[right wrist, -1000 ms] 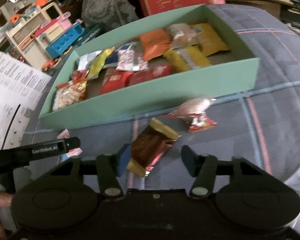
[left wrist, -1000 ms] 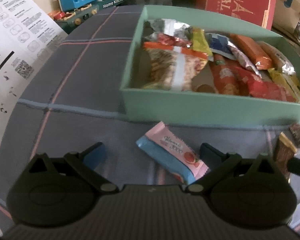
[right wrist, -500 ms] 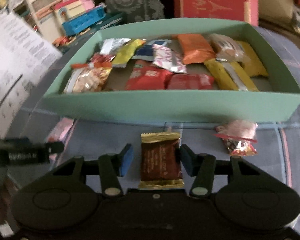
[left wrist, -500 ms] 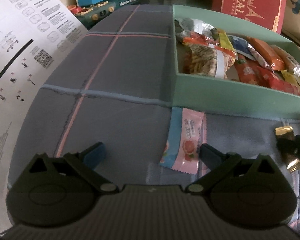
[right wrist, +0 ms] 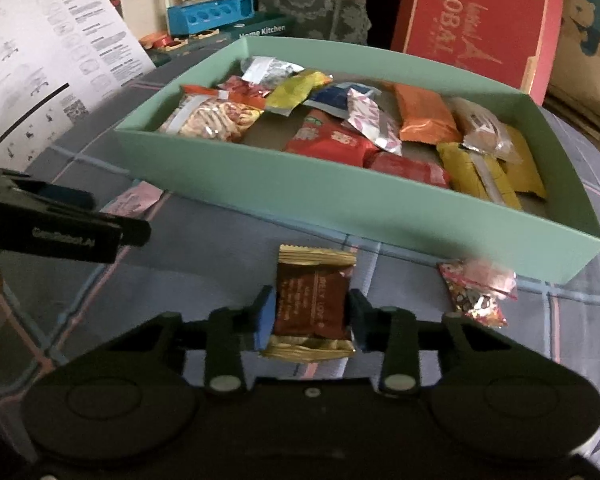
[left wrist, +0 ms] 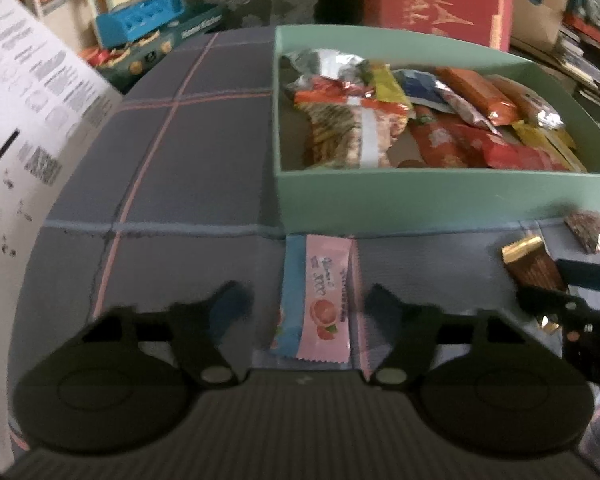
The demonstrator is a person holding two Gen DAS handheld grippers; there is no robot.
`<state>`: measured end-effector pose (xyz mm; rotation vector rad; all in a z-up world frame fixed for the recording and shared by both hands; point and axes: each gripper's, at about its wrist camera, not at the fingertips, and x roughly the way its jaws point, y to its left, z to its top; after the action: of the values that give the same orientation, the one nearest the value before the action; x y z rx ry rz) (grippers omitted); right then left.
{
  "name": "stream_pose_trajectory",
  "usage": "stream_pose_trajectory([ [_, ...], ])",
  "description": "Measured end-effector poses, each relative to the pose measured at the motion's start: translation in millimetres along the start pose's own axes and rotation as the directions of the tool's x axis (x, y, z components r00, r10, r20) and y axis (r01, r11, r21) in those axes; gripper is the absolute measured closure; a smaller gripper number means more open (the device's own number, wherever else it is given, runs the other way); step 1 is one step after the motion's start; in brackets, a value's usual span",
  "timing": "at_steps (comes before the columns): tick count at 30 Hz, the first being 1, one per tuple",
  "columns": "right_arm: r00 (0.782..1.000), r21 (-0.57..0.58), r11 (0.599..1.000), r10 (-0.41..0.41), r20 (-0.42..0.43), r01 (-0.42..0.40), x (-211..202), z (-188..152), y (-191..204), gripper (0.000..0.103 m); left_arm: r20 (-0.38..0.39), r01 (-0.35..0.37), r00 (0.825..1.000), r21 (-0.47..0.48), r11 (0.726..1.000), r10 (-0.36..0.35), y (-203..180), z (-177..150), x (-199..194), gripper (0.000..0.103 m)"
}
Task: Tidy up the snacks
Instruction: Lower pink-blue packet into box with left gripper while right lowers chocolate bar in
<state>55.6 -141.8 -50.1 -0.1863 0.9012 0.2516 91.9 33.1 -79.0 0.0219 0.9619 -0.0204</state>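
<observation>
**Two grippers, three loose snacks outside one green box**

One mint-green box (right wrist: pixel 352 204) sits on the grey plaid cloth (left wrist: pixel 172 168), crowded with wrapped snacks whose number cannot be counted surely. Three packets lie on the cloth outside it, along its near wall.

The left gripper (left wrist: pixel 306 306) straddles the pink-and-blue packet (left wrist: pixel 320 300), which lies flat with one end just beside the box wall. Its jaws are closing, with a gap showing on each side of the wrapper; the pads do not press it.

The right gripper (right wrist: pixel 310 316) is closing on the brown-and-gold packet (right wrist: pixel 312 306), and its blue pads (right wrist: pixel 265 316) touch both sides.

Only the right wrist view shows the third packet, a clear pink speckled one (right wrist: pixel 476 294), plainly, and the far right end of the box. Only the left wrist view shows the pink-and-blue packet whole; the other view catches just its corner (right wrist: pixel 134 200).

One printed sheet (right wrist: pixel 40 72) lies at the left.
</observation>
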Motion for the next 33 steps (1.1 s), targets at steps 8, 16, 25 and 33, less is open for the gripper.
stream_pose_trajectory([
  [8, 0.997, 0.151, 0.986, 0.071, -0.006, -0.069, -12.2, -4.5, -23.0, 0.066, -0.028, 0.076, 0.997, 0.003, 0.997, -0.076, -4.3, -1.7, -9.5, 0.071],
  [16, 0.995, 0.273, 0.957, 0.088, 0.055, -0.1, -48.1, -16.7, -55.1, 0.066, -0.01, 0.176, 0.984, 0.036, 0.984, -0.176, -24.4, 0.5, -43.2, 0.071],
  [25, 0.984, 0.401, 0.909, 0.044, 0.17, -0.11, -86.8, -8.4, -110.8, 0.066, 0.069, 0.255, 0.962, 0.122, 0.959, -0.265, -75.7, 51.0, -65.5, 0.071],
  [33, 0.978, 0.435, 0.897, -0.016, 0.21, -0.079, -77.9, 24.6, -163.4, 0.066, 0.091, 0.272, 0.954, 0.146, 0.951, -0.287, -125.8, 115.4, -37.6, 0.07],
])
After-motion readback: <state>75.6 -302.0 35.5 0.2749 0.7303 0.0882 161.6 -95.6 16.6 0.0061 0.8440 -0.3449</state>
